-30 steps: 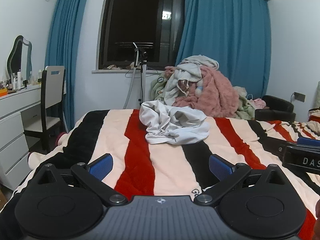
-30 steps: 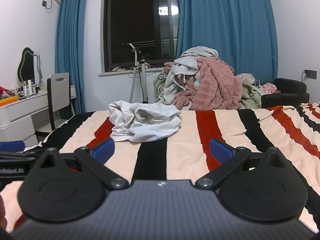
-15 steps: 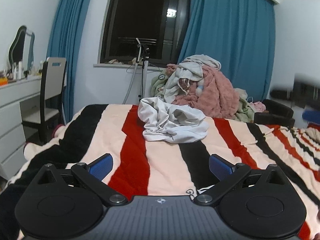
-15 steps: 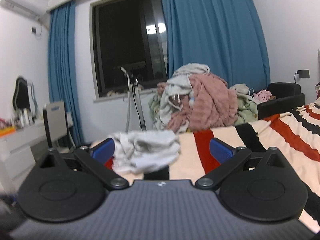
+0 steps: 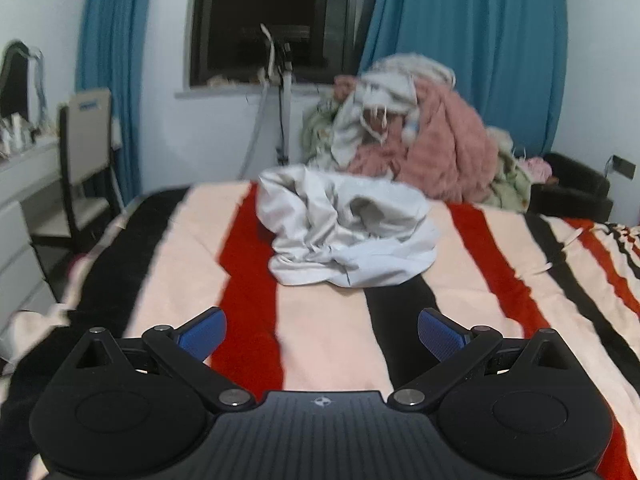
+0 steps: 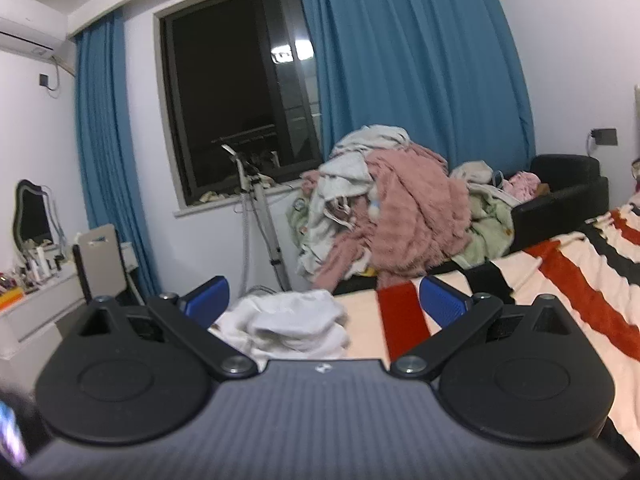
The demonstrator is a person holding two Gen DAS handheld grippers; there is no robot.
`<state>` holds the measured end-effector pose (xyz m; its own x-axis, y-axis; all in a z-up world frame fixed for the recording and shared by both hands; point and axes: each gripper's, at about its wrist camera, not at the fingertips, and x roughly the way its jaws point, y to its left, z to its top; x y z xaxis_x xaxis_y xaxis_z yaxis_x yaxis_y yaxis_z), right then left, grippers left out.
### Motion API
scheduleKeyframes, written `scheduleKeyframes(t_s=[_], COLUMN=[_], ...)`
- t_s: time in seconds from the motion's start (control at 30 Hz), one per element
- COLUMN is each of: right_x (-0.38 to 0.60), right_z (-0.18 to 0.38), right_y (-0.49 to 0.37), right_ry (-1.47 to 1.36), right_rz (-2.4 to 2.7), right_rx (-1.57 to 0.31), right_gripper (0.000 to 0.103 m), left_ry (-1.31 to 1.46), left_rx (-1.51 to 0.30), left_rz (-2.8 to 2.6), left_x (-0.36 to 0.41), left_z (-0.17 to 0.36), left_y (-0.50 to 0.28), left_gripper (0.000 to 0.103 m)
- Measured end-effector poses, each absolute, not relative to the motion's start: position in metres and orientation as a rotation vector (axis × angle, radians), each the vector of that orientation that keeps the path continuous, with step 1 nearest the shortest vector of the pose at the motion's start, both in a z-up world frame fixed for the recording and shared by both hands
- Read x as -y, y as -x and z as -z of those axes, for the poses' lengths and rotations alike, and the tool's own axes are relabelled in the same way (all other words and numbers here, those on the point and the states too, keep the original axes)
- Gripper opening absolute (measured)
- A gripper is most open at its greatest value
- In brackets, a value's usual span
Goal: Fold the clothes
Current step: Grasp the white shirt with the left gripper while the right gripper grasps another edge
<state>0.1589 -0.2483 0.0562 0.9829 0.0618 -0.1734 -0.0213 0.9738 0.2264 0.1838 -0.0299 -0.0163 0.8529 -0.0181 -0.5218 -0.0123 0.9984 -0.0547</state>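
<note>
A crumpled white garment [image 5: 348, 232] lies in a heap on the striped bed [image 5: 192, 264], at the far middle. My left gripper [image 5: 322, 334] is open and empty, held above the bedspread a short way in front of the garment. My right gripper [image 6: 324, 300] is open and empty, tilted upward; the white garment [image 6: 292, 324] shows low between its blue pads, partly hidden by the gripper body.
A big pile of pink, white and green laundry [image 5: 416, 136] sits beyond the bed by the blue curtains [image 5: 472, 48]. A black armchair [image 5: 572, 192] stands at the right. A chair [image 5: 84, 160] and white dresser [image 5: 20, 208] stand at the left. A stand [image 5: 280, 92] is under the window.
My left gripper has moved forward toward the white garment, which looks larger. My right gripper has tilted upward, so the garment sank low in its view. Both stay open.
</note>
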Motion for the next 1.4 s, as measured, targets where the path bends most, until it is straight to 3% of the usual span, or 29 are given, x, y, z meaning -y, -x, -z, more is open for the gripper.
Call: scheduleKeyframes(t_s=[0.23, 0.33, 0.37, 0.57, 0.77, 1.0, 1.23, 1.4], right_x=[0.275, 0.270, 0.265, 0.246, 0.244, 0.242, 0.234, 0.211], right_z=[0.037, 0.052, 0.056, 0.085, 0.090, 0.076, 0.058, 0.050], right_y=[-0.204, -0.233, -0.241, -0.269, -0.272, -0.242, -0.200, -0.174], right_ry=[-0.271, -0.294, -0.279, -0.224, -0.245, -0.231, -0.182, -0.090], right_rz=[-0.054, -0.062, -0.070, -0.082, -0.056, -0.052, -0.082, -0.170], right_rx=[-0.285, -0.288, -0.282, -0.259, -0.213, -0.165, -0.172, -0.232], right_gripper=[0.102, 0.102, 0.102, 0.102, 0.103, 0.103, 0.102, 0.102], left_ry=[0.221, 0.217, 0.210, 0.188, 0.240, 0.234, 0.303, 0.421], left_rx=[-0.574, -0.584, -0.595, -0.537, -0.473, -0.380, -0.350, -0.372], left_rz=[-0.011, -0.029, -0.029, -0.017, 0.089, 0.180, 0.142, 0.068], left_x=[0.018, 0.015, 0.014, -0.001, -0.007, 0.013, -0.039, -0.106], left_z=[0.052, 0.066, 0.072, 0.075, 0.029, -0.031, -0.040, -0.021], left_y=[-0.322, -0.376, -0.391, -0.419, -0.373, -0.249, -0.127, -0.096], left_gripper=[0.097, 0.088, 0.083, 0.009, 0.006, 0.006, 0.006, 0.006])
